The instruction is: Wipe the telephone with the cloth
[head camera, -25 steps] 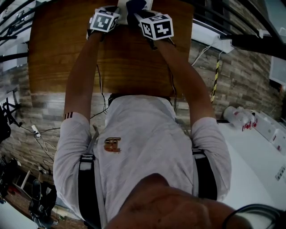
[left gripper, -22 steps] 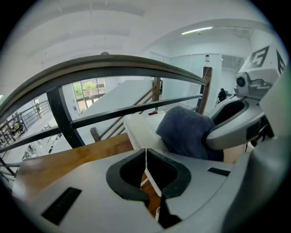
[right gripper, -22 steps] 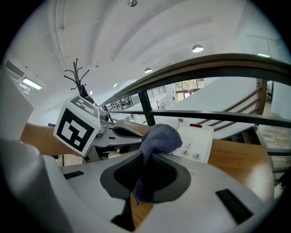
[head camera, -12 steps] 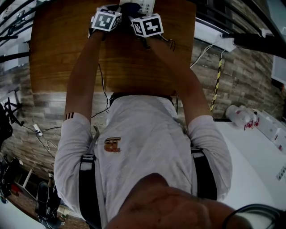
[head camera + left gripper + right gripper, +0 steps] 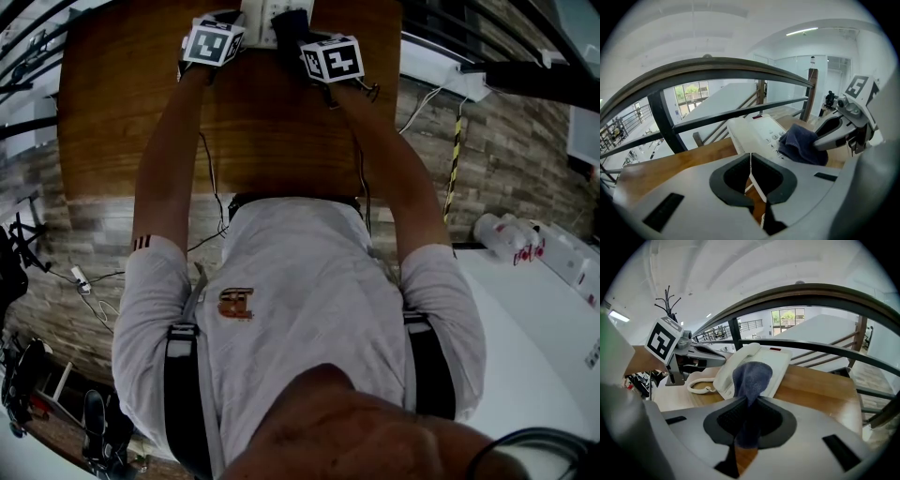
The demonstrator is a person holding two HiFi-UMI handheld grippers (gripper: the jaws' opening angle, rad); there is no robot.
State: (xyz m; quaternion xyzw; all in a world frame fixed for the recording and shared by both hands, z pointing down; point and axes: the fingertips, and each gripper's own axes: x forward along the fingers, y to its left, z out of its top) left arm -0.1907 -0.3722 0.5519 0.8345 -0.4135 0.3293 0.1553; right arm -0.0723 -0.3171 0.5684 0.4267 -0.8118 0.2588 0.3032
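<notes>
Gripping the cloth on the telephone, right claw hovers over the wooden table; left claw closed, empty.

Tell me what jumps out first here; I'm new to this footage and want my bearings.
A dark blue cloth, pinched in the right tongs, drapes over a white phone. The phone sits on a wooden table beside a dark railing, and the left tongs are shut close by.
</notes>
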